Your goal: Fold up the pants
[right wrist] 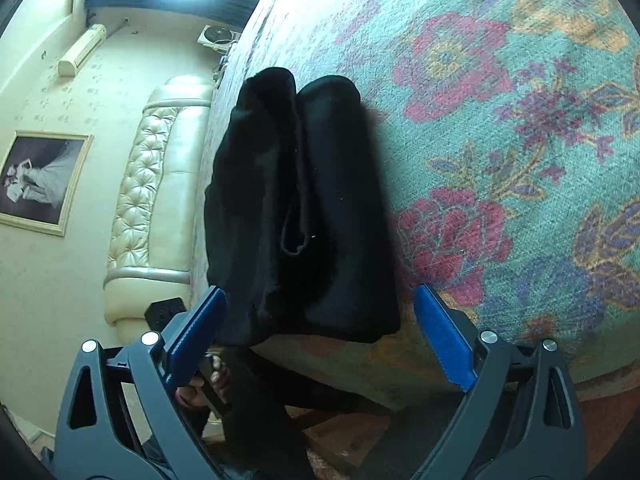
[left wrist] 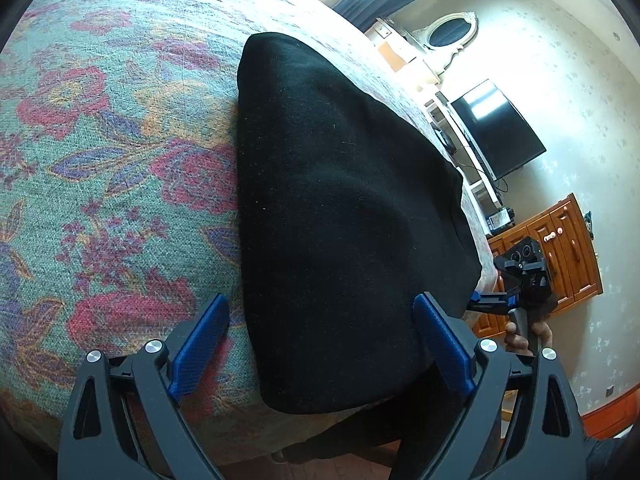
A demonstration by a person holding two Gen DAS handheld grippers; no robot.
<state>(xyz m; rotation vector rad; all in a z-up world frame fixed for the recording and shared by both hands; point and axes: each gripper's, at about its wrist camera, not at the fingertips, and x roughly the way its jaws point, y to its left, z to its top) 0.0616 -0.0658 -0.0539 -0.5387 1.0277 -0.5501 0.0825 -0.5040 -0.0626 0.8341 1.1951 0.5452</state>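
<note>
Black pants (left wrist: 344, 216) lie folded into a compact bundle on a bed with a floral cover (left wrist: 100, 160), near its front edge. In the right wrist view the pants (right wrist: 304, 216) show stacked layers with a seam down the middle. My left gripper (left wrist: 320, 344) is open, its blue pads either side of the bundle's near end, holding nothing. My right gripper (right wrist: 320, 336) is open, just in front of the bundle's near edge. The right gripper also shows in the left wrist view (left wrist: 492, 302), at the bundle's right corner.
The bed's front edge (right wrist: 400, 384) drops to the floor just below the grippers. A cream padded headboard (right wrist: 152, 184) stands at the bed's left. A television (left wrist: 496, 128) and wooden drawers (left wrist: 560, 256) stand by the wall. The person's dark legs (right wrist: 260, 420) are below.
</note>
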